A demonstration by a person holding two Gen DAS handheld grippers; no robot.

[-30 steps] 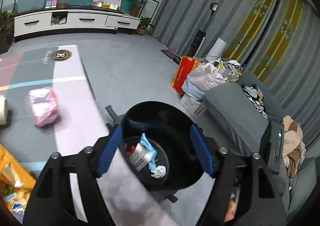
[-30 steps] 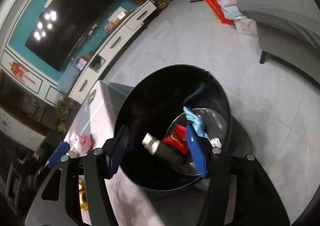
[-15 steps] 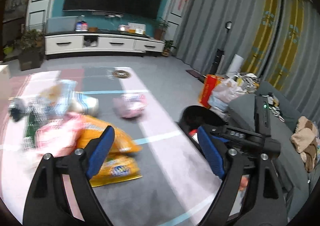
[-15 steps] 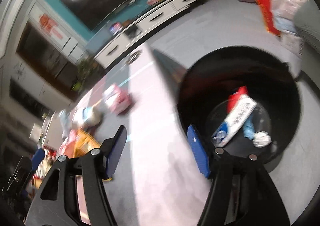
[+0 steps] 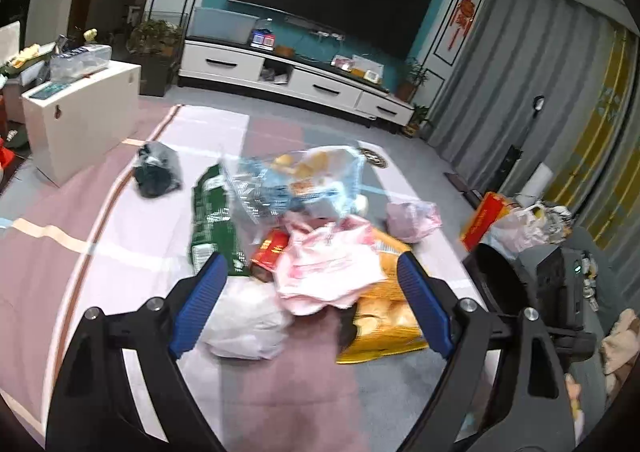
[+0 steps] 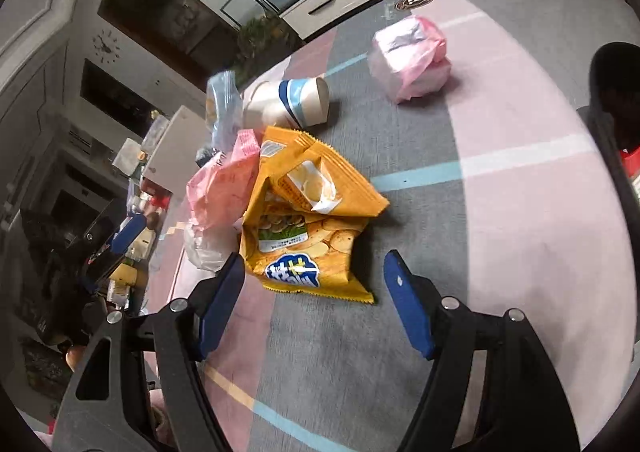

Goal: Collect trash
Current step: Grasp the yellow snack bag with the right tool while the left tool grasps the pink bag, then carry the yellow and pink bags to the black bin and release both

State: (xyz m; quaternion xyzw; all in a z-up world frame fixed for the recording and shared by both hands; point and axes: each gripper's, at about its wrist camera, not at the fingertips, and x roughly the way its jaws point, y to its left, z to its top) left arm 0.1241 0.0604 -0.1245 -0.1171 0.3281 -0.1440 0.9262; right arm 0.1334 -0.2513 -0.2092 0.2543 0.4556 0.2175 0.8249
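Observation:
A pile of trash lies on the striped rug [image 5: 100,252]: a pink plastic bag [image 5: 328,268], a yellow chip bag [image 5: 384,316], a white bag [image 5: 248,324], a red packet [image 5: 272,248], a green packet [image 5: 212,220] and a clear blue bag [image 5: 296,184]. My left gripper [image 5: 310,258] hovers open over the pile, holding nothing. My right gripper [image 6: 314,256] hangs just short of the yellow chip bag [image 6: 304,228], its jaws opening with nothing between them. The black bin [image 5: 500,284] stands at the right, its rim [image 6: 616,92] at the right view's edge.
A paper cup [image 6: 288,102] lies on its side and a pink wrapped bundle [image 6: 408,60] sits apart behind the pile. A dark bag [image 5: 156,172] rests far left. A white cabinet [image 5: 80,116], a TV stand [image 5: 296,80] and bags by the curtain [image 5: 520,220] border the rug.
Both grippers swung away from above the black bin to the trash pile on the rug. Both pairs of jaws stand wider than before.

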